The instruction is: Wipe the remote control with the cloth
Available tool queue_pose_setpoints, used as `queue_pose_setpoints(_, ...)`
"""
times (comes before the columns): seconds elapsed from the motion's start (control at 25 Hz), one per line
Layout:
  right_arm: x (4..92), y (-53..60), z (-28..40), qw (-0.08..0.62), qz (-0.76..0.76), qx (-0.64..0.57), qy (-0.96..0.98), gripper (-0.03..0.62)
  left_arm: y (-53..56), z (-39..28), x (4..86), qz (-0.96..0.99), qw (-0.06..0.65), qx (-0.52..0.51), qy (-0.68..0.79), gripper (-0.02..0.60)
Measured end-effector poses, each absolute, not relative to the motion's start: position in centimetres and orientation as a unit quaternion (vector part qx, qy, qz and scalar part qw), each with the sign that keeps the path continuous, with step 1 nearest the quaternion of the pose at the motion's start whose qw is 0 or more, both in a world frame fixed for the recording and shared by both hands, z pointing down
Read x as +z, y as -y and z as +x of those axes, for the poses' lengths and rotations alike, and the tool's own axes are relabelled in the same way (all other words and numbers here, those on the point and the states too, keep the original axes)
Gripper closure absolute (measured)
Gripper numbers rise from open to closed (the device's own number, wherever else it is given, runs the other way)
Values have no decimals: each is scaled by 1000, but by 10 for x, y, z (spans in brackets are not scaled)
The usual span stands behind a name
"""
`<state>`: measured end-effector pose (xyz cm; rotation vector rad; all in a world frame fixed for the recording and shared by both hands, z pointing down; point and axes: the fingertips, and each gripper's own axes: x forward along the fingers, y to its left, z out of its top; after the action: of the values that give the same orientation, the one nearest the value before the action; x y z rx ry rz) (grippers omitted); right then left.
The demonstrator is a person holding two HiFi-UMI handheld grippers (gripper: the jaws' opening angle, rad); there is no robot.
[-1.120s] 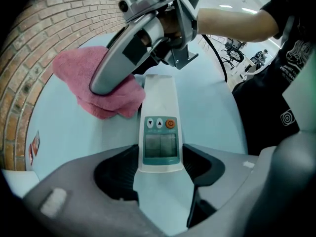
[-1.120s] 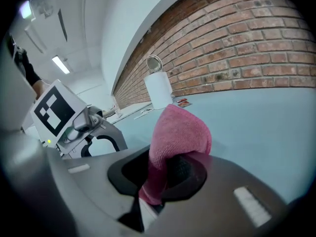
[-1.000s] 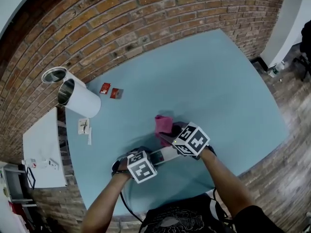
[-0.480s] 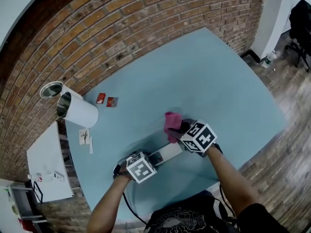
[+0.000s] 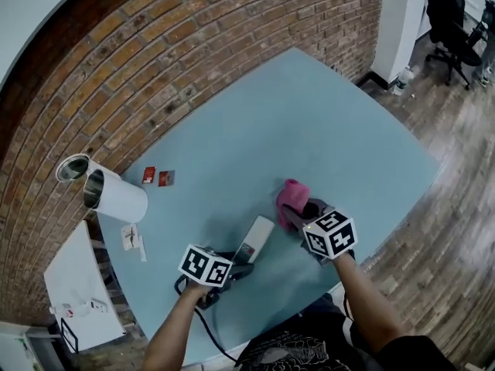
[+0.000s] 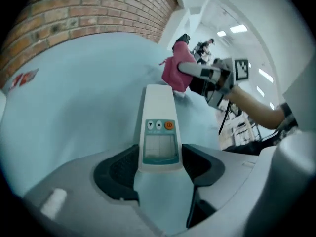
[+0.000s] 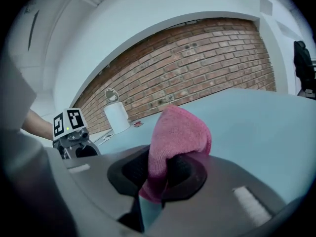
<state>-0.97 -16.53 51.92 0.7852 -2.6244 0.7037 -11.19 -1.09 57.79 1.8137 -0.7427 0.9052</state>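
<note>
A white remote control [image 5: 255,239] with a small screen and an orange button lies along the blue table [image 5: 325,122]. My left gripper [image 5: 234,265] is shut on its near end, and in the left gripper view the black pads [image 6: 121,167] press both sides of the remote control [image 6: 159,113]. My right gripper [image 5: 303,212] is shut on a pink cloth [image 5: 291,197], which bunches upward between the jaws in the right gripper view [image 7: 177,135]. The cloth hangs just right of the remote's far end and does not touch it.
Two white cylinders [image 5: 114,195] lie at the table's left, by the brick wall [image 5: 193,45]. Small red packets [image 5: 157,177] and paper slips [image 5: 133,236] are near them. A white side unit [image 5: 77,284] stands left of the table. An office chair [image 5: 456,10] is far right.
My right gripper has carried the pink cloth off the remote and to the right. The remote, still in my left gripper, now points further away from me.
</note>
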Motion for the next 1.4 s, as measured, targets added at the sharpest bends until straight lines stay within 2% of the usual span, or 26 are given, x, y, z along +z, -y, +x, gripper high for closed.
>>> queue_pose_setpoints(0.16,519,150,-6,143,288,246,914,531,12,-87,552,694,664,94,262,299)
queue_pose_setpoints(0.24,521,142,-11,141,287,243,916,531,16,-81,537,661,714,-28,230,298)
queue_pose_setpoints(0.36,524,135,-24,145,282,226,921,531,14,-83,530,625,743,-123,204,298)
queue_pose_setpoints(0.6,525,134,-60,160,264,160,937,531,4,-84,528,600,759,-181,175,298)
queue_pose_setpoints(0.8,525,124,-78,157,247,154,944,531,5,-86,529,598,760,-191,168,298)
queue_pose_setpoints(1.4,513,70,-81,178,225,132,949,531,9,-85,533,607,748,-207,171,298)
